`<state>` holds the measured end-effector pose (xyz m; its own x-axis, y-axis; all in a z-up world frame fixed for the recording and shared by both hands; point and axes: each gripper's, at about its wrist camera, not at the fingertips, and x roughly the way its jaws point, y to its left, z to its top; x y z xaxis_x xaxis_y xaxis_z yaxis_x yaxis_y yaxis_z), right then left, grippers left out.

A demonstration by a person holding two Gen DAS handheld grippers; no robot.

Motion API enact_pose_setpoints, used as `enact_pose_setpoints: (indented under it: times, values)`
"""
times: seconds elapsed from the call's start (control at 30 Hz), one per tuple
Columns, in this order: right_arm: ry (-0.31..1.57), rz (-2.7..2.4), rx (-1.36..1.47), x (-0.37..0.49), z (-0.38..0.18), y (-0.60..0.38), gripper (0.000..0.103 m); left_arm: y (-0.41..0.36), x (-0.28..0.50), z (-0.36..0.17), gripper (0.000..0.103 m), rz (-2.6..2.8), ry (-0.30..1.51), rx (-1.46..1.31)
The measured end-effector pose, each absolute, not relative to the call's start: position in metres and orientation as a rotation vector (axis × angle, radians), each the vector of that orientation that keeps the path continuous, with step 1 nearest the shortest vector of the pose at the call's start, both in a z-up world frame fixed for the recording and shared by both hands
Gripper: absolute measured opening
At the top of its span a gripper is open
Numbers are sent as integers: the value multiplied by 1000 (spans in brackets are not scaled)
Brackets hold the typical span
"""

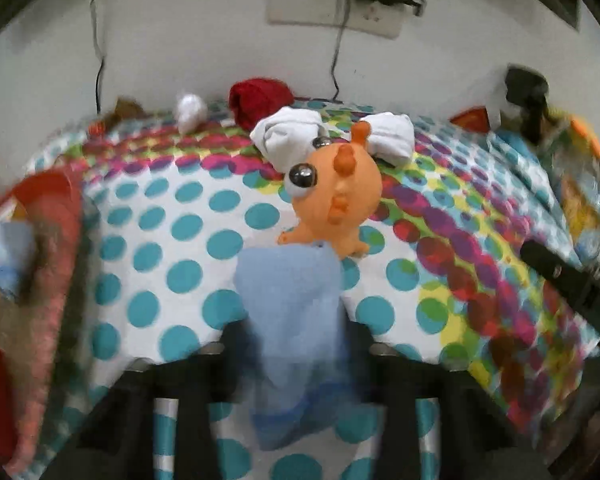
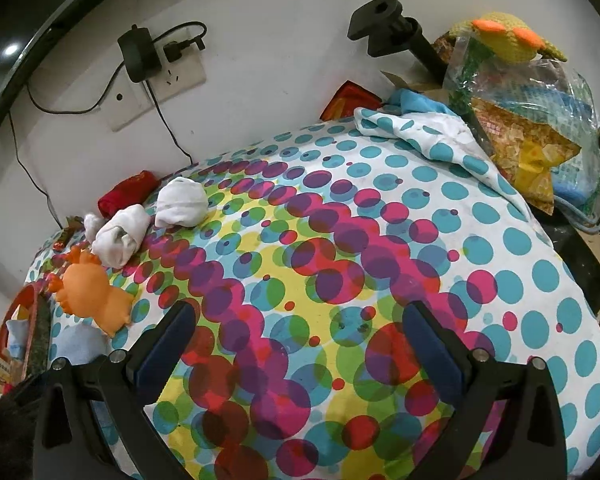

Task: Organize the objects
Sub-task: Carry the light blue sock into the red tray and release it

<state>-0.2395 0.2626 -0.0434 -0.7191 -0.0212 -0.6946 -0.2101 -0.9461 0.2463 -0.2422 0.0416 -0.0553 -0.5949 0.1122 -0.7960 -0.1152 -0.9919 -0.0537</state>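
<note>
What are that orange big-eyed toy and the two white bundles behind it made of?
The orange toy looks like soft rubber or vinyl: smooth, matte, moulded skin, with glossy, shiny eyes. The two white bundles look like knitted cotton, probably rolled socks: soft folds and creases, no shine. Neither can be confirmed by sight alone.

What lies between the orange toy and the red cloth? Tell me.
Two rolled white socks lie between the orange toy and the red cloth, clearest in the right wrist view.
</note>
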Motion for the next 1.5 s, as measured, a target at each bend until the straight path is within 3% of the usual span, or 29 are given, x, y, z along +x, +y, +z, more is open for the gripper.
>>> enact_pose_setpoints:
  times: [0.17,0.43,0.77,1.17,1.5]
  values:
    - [472,2781,-1128,-241,-43,261,103,39,-227,-33,24,2664,-18,-1255]
    - [466,2775,-1128,-239,-42,261,103,29,-209,18,23,2711,35,-1130]
    - [466,2768,-1129,-240,-44,261,103,-54,-203,67,23,2890,49,-1053]
    - [464,2770,-1128,-240,-44,261,103,-208,-202,61,23,3090,-118,-1222]
    - [462,2767,-1133,-240,-44,260,103,-257,-205,39,23,3131,-214,-1353]
